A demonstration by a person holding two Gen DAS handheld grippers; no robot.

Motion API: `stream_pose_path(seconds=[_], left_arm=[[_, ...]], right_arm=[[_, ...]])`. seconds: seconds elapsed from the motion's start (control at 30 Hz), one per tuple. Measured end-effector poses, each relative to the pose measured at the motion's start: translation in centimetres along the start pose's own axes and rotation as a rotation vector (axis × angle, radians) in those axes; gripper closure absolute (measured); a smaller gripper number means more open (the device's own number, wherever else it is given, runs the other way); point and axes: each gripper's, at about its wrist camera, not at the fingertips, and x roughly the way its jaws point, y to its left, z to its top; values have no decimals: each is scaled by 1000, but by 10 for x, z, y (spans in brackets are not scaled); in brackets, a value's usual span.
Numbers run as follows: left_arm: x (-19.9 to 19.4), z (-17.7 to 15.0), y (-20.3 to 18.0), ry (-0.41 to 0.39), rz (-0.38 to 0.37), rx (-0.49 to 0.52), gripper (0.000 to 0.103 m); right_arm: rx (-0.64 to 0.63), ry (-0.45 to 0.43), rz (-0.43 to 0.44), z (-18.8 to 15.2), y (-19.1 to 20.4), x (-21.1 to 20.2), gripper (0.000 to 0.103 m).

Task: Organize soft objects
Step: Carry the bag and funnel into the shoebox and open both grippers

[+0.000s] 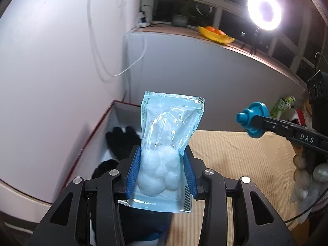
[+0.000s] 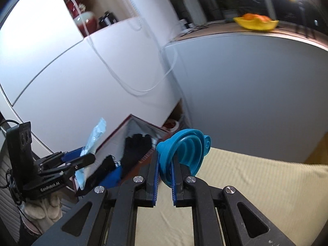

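My left gripper (image 1: 162, 155) is shut on a clear blue pouch of white cotton balls (image 1: 164, 153), held upright above the near end of an open box (image 1: 98, 127). Black gloves (image 1: 121, 141) lie inside the box. My right gripper (image 2: 165, 160) is shut on a blue collapsible funnel (image 2: 184, 153), held above the beige cloth (image 2: 256, 184) just right of the box (image 2: 143, 127). In the right wrist view the left gripper (image 2: 82, 160) with the pouch (image 2: 92, 141) is at the left; in the left wrist view the funnel (image 1: 252, 121) is at the right.
White cabinet walls stand close behind the box. A yellow bowl with oranges (image 1: 215, 33) sits on a wooden ledge behind. A ring light (image 1: 264, 10) shines at the upper right. A green carton (image 1: 281, 104) stands at the far right of the cloth.
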Motion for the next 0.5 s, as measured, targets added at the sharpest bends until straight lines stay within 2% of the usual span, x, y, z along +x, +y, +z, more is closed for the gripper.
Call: stream_pose_path(seconds=[0.23,0.5], left_arm=[[18,5,21,28,30,-40,64],[33,14,39,41,75,-79,64]], right_arm=[[-61,59,50,21,41,62,94],[-55,125,81,27,50,111,94]])
